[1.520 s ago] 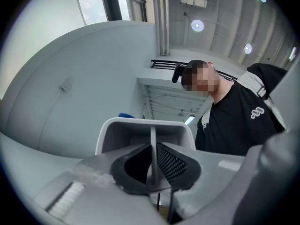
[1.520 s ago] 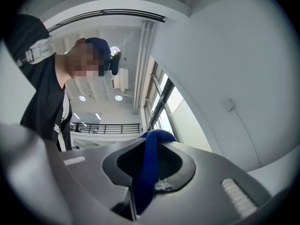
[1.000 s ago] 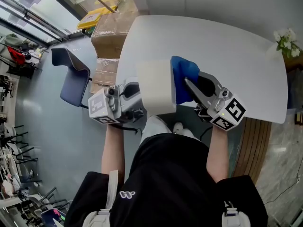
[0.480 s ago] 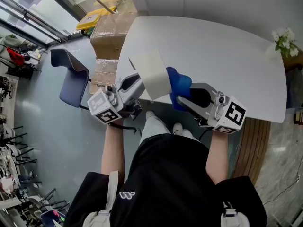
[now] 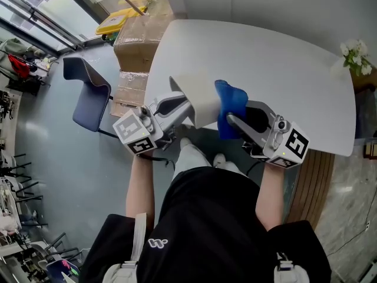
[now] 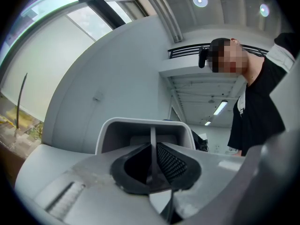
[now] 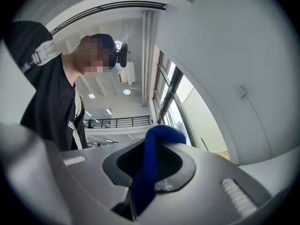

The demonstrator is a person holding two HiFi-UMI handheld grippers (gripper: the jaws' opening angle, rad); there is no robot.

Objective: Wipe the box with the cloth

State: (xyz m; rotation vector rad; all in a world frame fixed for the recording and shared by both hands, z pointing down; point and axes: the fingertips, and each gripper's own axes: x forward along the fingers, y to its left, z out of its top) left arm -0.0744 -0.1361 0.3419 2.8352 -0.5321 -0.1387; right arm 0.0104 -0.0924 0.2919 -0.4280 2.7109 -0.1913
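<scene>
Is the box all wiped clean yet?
Both are picked up: the left gripper clamps the white box, the right gripper clamps the blue cloth. The cloth sits right beside the box. How much wiping is left, I cannot tell.

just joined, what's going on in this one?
A person stands at the near edge of the white table with a gripper in each hand. The left gripper is shut on a thin wall of the white box and holds it up. The right gripper is shut on the blue cloth, which sits right at the box's right side; the head view doesn't confirm contact.
</scene>
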